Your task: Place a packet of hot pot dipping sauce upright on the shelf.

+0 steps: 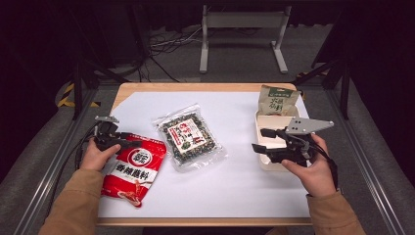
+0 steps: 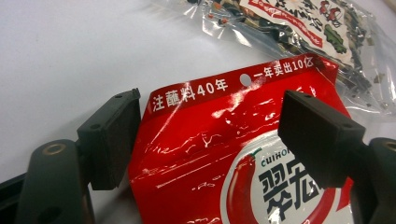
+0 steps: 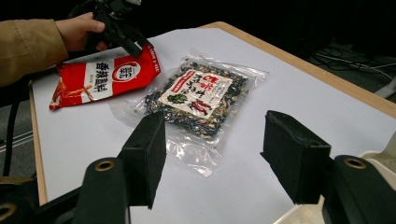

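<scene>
On the desk (image 1: 244, 186), the sauce packet (image 1: 133, 169) lay at my left, with the clear bag (image 1: 190, 136) just beside it to the right. Far right sat a tray (image 1: 268, 122), a small pouch (image 1: 277, 100) behind it.

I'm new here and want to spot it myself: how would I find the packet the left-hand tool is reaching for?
Start at the white sheet covering the table and go to its near left corner. There lies the red packet, flat, its top edge between the open jaws of the left gripper. Unlike the clear bag of dark mix beside it, it is opaque red with a white chilli badge.
</scene>
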